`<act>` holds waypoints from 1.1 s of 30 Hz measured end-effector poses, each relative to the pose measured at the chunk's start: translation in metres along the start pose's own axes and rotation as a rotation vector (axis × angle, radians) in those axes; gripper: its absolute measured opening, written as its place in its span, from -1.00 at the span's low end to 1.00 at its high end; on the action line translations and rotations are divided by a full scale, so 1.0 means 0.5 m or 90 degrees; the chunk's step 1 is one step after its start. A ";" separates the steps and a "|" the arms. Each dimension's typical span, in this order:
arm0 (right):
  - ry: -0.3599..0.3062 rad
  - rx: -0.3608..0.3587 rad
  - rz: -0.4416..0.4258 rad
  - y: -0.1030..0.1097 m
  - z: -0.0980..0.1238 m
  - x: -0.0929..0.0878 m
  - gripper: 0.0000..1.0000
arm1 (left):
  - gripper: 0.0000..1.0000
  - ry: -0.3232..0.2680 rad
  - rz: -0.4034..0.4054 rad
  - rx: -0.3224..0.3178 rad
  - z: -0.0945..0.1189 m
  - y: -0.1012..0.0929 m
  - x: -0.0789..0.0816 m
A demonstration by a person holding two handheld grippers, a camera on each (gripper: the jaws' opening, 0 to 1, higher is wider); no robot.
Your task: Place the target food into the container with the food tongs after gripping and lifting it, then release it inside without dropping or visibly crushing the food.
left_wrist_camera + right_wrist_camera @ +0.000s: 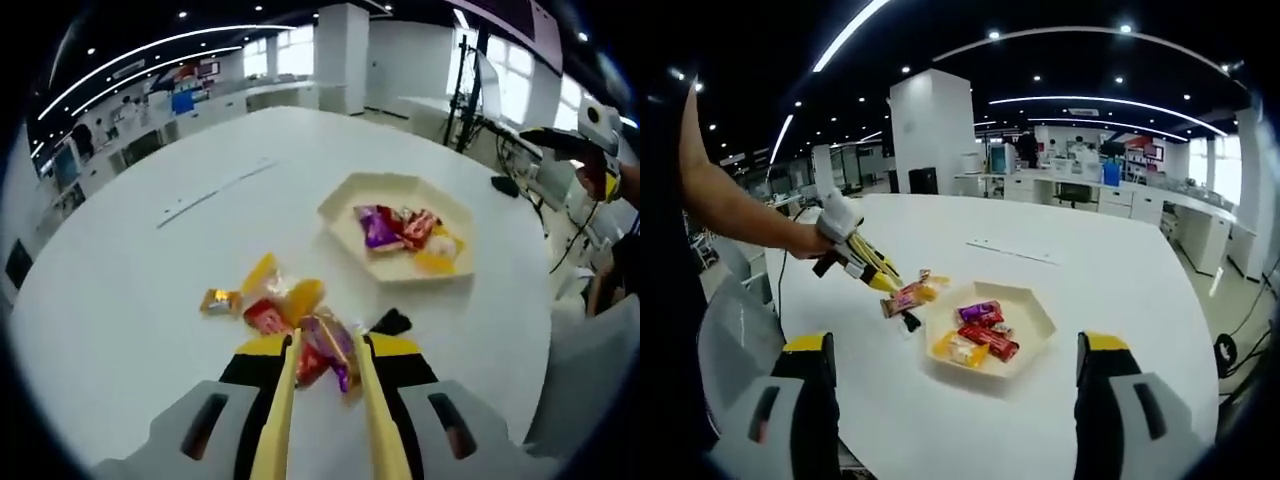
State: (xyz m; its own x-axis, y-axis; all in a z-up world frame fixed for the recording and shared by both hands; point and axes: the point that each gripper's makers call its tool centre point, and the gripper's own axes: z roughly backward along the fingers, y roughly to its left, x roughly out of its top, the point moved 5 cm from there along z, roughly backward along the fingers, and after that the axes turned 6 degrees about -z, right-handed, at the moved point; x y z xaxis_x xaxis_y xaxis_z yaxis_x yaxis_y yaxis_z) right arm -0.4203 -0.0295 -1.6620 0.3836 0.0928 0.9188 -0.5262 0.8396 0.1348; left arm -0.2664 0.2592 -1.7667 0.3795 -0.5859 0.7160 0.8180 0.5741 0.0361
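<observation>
Closest to my left camera, the yellow food tongs [325, 400] run up between my left gripper's [325, 385] jaws, which are clenched on the tong arms, and the tong tips pinch a purple-and-red wrapped candy [325, 352]. From the right gripper view I can see that candy [908, 297] held up off the white table [1120, 280], just to the left of the container's rim and not yet over it. The container [345, 205] is a pale hexagonal tray [1035, 320] sitting on the table; inside it already lie a purple wrapped piece [378, 228], red wrapped pieces [418, 226] and a yellow one [437, 260]. On the table [120, 290] just beyond the tong tips is a small pile of loose sweets [265, 295]: orange-yellow wrappers, a red one and a small golden piece off to its left, all outside the tray. A person's hand [818, 240] grips the left tool in the right gripper view, forearm reaching in from the left. My right gripper [955, 400] hangs back from the table edge with its two jaws spread wide apart and nothing between them; the tray shows between them farther off. Desks and ceiling lights fill the room behind.
</observation>
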 end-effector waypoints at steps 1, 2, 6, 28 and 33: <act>0.000 -0.001 -0.001 -0.001 0.001 -0.001 0.98 | -0.50 0.004 0.002 -0.001 -0.003 0.000 -0.001; 0.000 -0.002 -0.002 -0.001 0.002 -0.002 0.98 | -0.50 0.008 -0.004 -0.002 -0.007 0.000 -0.003; 0.003 -0.006 -0.007 -0.002 0.006 -0.008 0.98 | -0.50 0.015 -0.007 -0.011 -0.016 -0.007 -0.004; 0.033 -0.009 -0.042 0.009 -0.005 -0.085 0.96 | -0.58 0.076 -0.031 -0.004 -0.051 -0.038 -0.025; 0.042 -0.006 -0.035 0.014 -0.003 -0.089 0.95 | -0.65 0.083 -0.020 0.002 -0.048 -0.037 -0.022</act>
State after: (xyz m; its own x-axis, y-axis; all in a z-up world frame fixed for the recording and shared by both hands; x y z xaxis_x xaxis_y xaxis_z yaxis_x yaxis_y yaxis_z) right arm -0.4396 -0.0270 -1.7026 0.4615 0.0814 0.8834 -0.4961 0.8492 0.1809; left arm -0.2754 0.2416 -1.7920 0.4073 -0.6725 0.6179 0.8291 0.5560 0.0587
